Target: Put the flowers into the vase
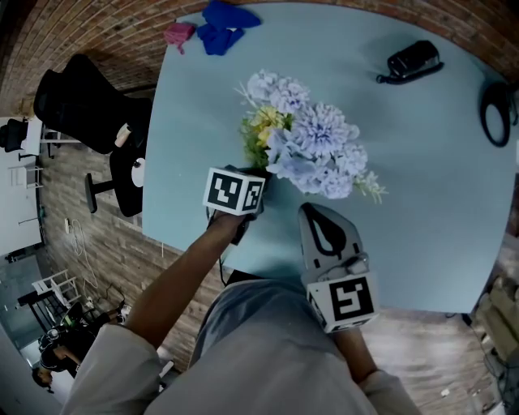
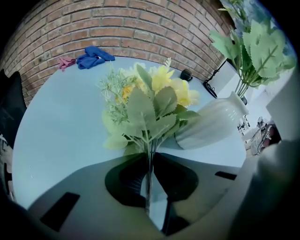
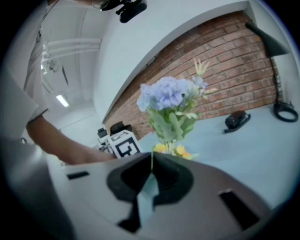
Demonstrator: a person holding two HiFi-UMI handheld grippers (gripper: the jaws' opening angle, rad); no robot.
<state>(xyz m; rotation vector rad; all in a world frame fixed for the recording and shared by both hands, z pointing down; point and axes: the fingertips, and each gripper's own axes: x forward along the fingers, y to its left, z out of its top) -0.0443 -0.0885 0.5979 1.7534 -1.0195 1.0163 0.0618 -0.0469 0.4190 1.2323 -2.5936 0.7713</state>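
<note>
A: What is carried by the surface (image 1: 438, 162)?

B: A large bunch of purple flowers (image 1: 320, 142) is seen near its middle, and a blue cloth (image 1: 225, 24) is laid at the far edge.

A: Where is the vase (image 2: 213, 123) found?

B: It is hidden under the blooms in the head view. In the left gripper view it is shown just right of the yellow flowers (image 2: 161, 84), with leafy green stems rising from its mouth.

A: How are the yellow flowers held?

B: Their stems are clamped between the narrowed jaws of the left hand-held gripper (image 2: 149, 159), so the blooms are carried just beyond its tips, beside the vase and not in it.

A: And the right hand-held gripper (image 3: 152, 158)?

B: Its jaws are closed on a thin green stem (image 3: 151, 164); the purple flowers are seen directly beyond them.
</note>
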